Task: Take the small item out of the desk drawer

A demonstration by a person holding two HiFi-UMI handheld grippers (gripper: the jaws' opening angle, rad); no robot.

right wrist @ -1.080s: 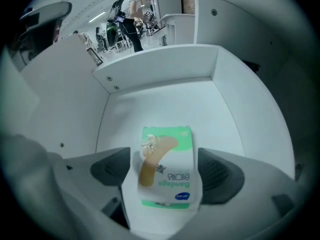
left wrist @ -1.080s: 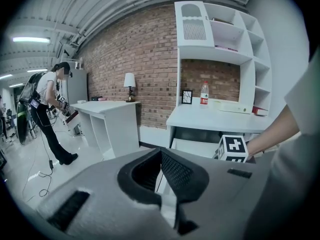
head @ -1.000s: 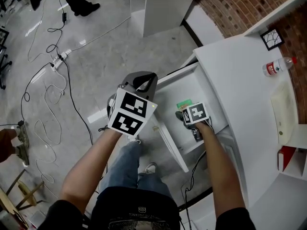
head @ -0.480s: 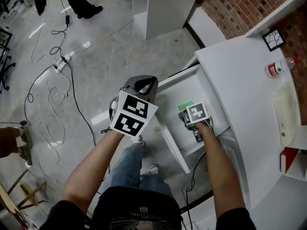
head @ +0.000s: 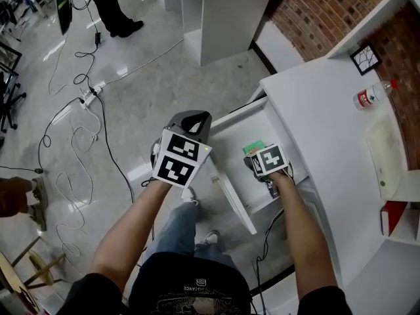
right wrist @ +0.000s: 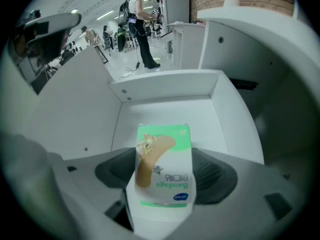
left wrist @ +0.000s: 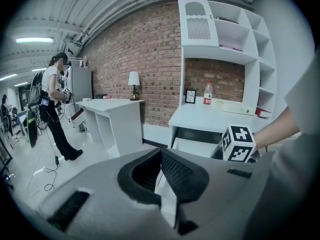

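The right gripper (right wrist: 164,175) clamps a green-and-white bandage box (right wrist: 165,154) between its pads, inside the open white desk drawer (right wrist: 165,86). The left gripper (left wrist: 160,156) hangs outside the drawer, jaws pressed together, empty.

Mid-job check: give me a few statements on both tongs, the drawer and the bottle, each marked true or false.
1. The right tongs have closed on the bandage box. True.
2. The left tongs hold the water bottle. False: they are shut on nothing, out in front of the desk.
3. The desk drawer is pushed in. False: it stands pulled open, with the right tongs inside it.
4. The water bottle stands upright on the desk top. True.
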